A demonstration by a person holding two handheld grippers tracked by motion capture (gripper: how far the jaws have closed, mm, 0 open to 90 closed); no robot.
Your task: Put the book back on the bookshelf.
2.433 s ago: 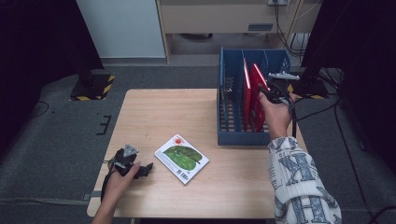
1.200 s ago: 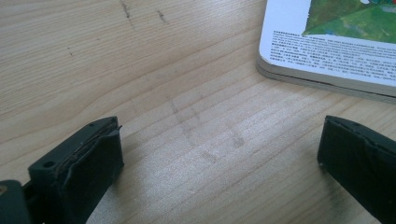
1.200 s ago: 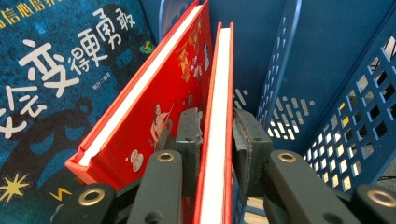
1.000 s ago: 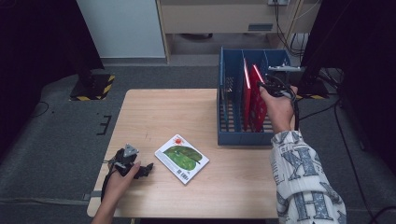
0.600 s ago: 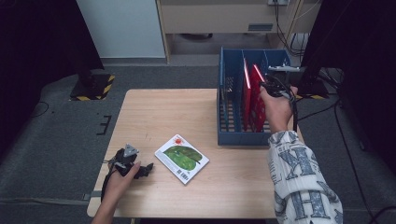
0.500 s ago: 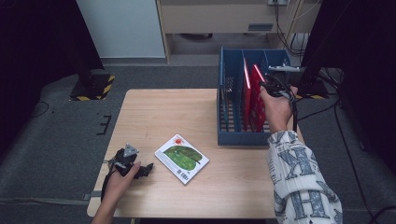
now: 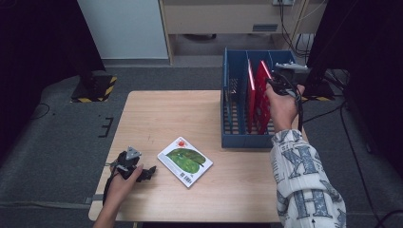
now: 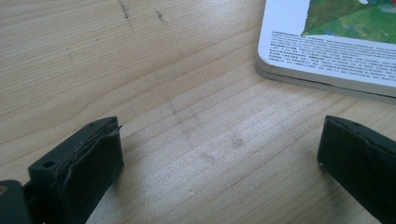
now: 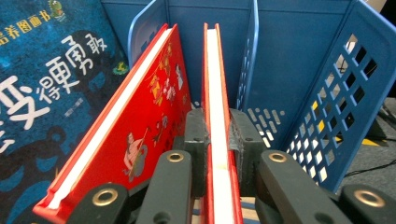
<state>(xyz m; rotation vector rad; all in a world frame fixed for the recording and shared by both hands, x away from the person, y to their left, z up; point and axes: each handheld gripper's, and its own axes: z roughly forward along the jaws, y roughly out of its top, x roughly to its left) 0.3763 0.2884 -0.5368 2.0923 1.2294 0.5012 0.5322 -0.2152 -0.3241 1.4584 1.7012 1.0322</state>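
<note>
A blue file rack [image 7: 237, 138] stands at the table's right side with two red books upright in it. My right gripper [image 7: 273, 81] is at the rack's far end, shut on the top edge of the right-hand red book [image 7: 263, 90]. In the right gripper view the pads [image 9: 195, 140] press both covers of that red book [image 9: 217, 84]; the other red book [image 9: 140, 116] leans away at its left. A green-covered book [image 7: 185, 160] lies flat near the table's front. My left gripper [image 7: 148, 171] rests just left of it, open; its jaws [image 8: 219, 172] stand wide over bare wood, with the book's corner [image 8: 336, 42] ahead.
A dark blue book with large characters [image 9: 37, 93] stands in the rack beyond the leaning red one. The rack's perforated wall [image 9: 336, 102] rises close at the right of the held book. The wooden table [image 7: 166, 114] spreads between both hands.
Since the earliest frame my right hand has edged slightly toward the rack's far end with the red book. My left gripper and the green book have kept still.
</note>
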